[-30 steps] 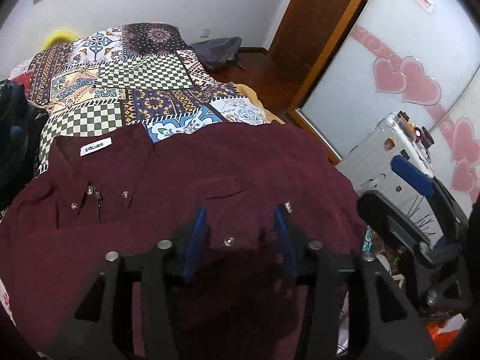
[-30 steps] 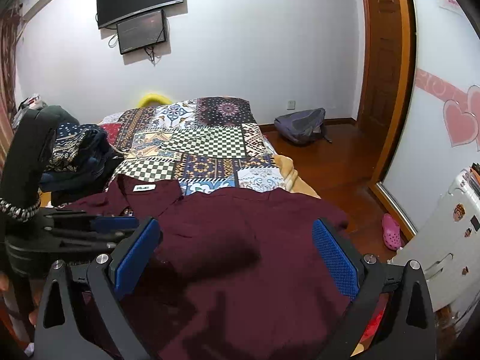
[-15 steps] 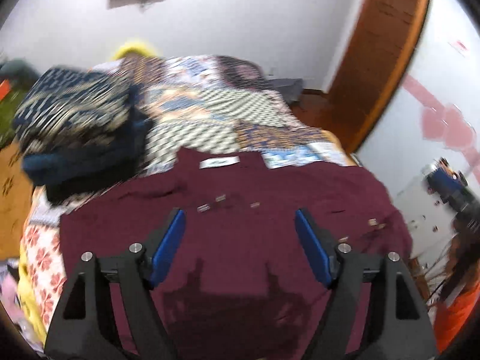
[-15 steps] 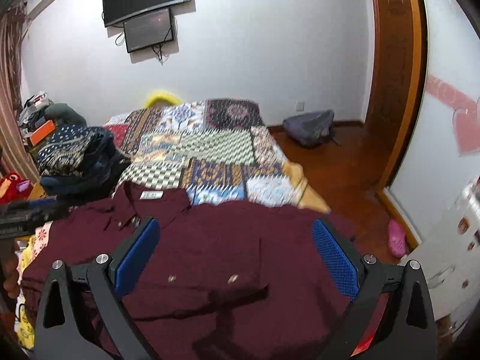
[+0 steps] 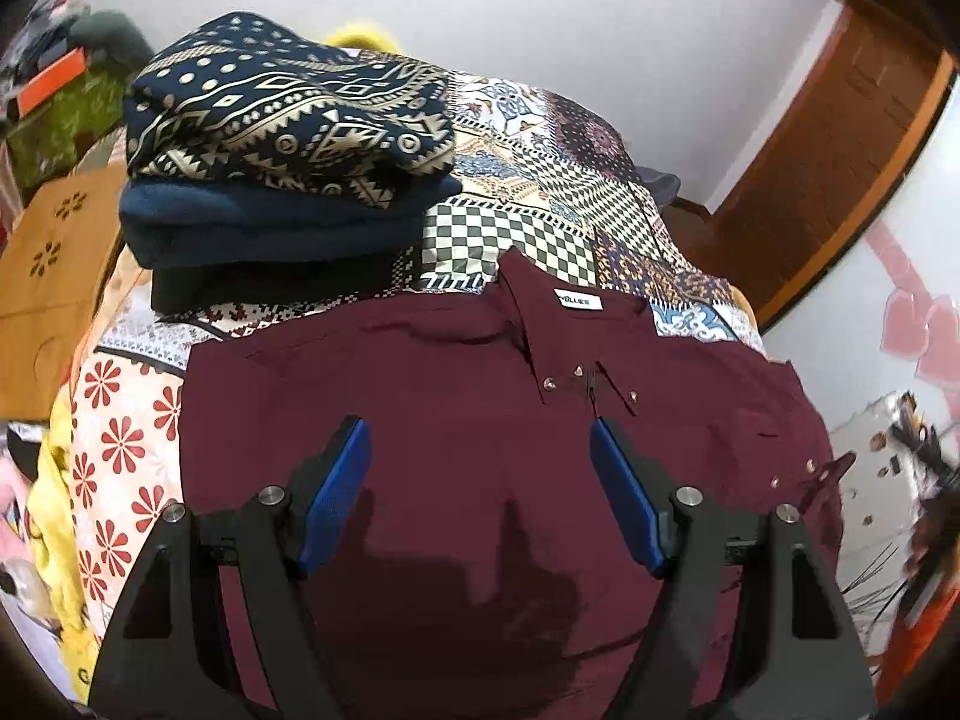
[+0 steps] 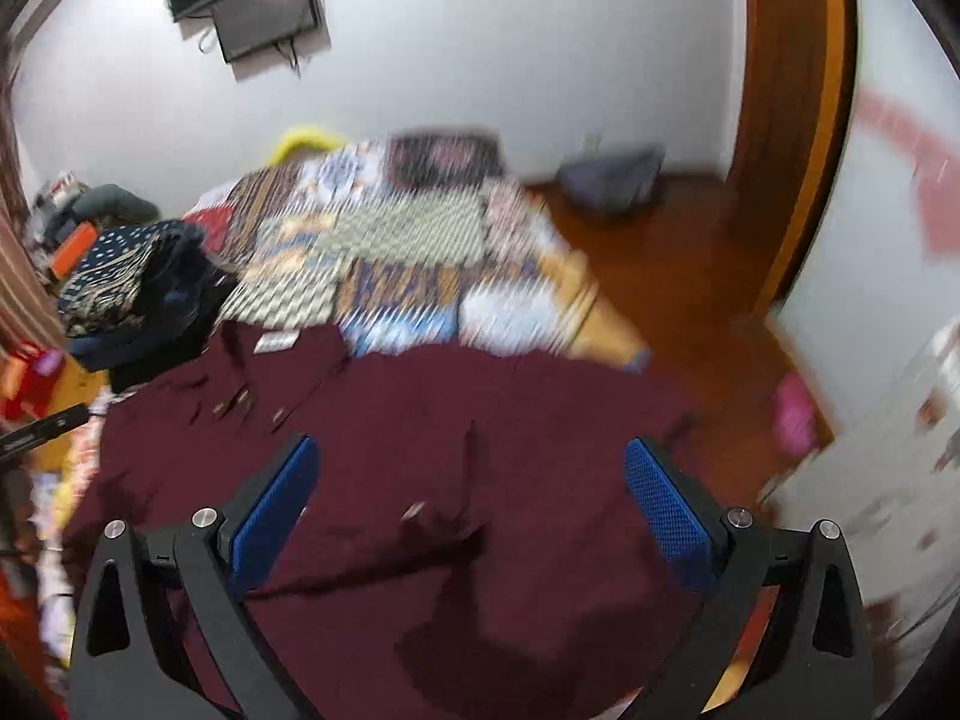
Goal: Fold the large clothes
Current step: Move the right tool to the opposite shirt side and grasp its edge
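Note:
A dark red button-up shirt (image 5: 456, 420) lies spread on the patchwork bed cover (image 5: 540, 228), collar and white label toward the far side. My left gripper (image 5: 480, 450) hangs over the shirt's left half, jaws wide open and empty, blue pads clear of the cloth. In the right wrist view the same shirt (image 6: 420, 450) fills the lower frame, blurred by motion. My right gripper (image 6: 468, 486) hovers above the shirt's right half, also open with nothing between its fingers. The shirt's near hem is hidden under both grippers.
A stack of folded clothes (image 5: 282, 138) with a navy patterned piece on top sits on the bed's left, just beyond the shirt's shoulder. A wooden door (image 5: 840, 138) and a bag on the floor (image 6: 612, 180) lie to the right. A wall screen (image 6: 252, 0) hangs behind.
My left gripper opened off the shirt's front and swung left to the left side. The right gripper stayed open and shifted slightly; its view has gone blurred.

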`<state>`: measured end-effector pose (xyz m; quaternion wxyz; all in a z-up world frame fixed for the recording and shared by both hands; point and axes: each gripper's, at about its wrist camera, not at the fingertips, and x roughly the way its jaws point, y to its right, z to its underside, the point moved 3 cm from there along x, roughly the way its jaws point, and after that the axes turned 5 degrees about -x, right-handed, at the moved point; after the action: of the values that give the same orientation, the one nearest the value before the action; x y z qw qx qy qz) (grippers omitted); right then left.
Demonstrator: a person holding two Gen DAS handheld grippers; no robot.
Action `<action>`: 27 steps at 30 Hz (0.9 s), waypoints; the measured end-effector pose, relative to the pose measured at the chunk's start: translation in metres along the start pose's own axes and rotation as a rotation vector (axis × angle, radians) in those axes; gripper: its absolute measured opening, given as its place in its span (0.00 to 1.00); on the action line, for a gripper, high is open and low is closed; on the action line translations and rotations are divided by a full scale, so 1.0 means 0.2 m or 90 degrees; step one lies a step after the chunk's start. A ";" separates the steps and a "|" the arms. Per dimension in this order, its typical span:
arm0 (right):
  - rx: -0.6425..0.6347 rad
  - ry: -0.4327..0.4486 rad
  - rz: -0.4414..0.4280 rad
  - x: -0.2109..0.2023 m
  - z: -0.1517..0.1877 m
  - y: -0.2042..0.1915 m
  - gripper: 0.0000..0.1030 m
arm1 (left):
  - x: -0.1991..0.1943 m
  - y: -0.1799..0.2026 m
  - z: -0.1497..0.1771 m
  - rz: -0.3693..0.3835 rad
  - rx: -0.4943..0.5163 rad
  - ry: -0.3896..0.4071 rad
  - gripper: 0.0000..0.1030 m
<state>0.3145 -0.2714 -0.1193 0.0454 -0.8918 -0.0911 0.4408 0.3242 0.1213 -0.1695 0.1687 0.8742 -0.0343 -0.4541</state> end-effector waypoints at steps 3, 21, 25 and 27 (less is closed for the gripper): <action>0.057 -0.051 -0.026 0.15 0.08 0.02 0.98 | -0.06 -0.02 -0.04 -0.014 -0.004 0.021 0.72; 0.014 -0.016 0.076 0.14 0.11 0.15 0.89 | -0.20 -0.19 -0.13 -0.157 0.053 0.071 0.76; 0.061 -0.002 0.072 0.07 0.09 0.27 0.89 | -0.08 -0.02 -0.08 -0.119 0.078 0.040 0.76; 0.073 0.006 0.090 0.03 0.09 0.33 0.89 | -0.04 0.09 -0.06 -0.108 0.105 0.034 0.76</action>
<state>0.3118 -0.3352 -0.1469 0.0659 -0.8942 -0.0023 0.4429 0.3309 0.1099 -0.1515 0.0580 0.8965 0.0072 -0.4392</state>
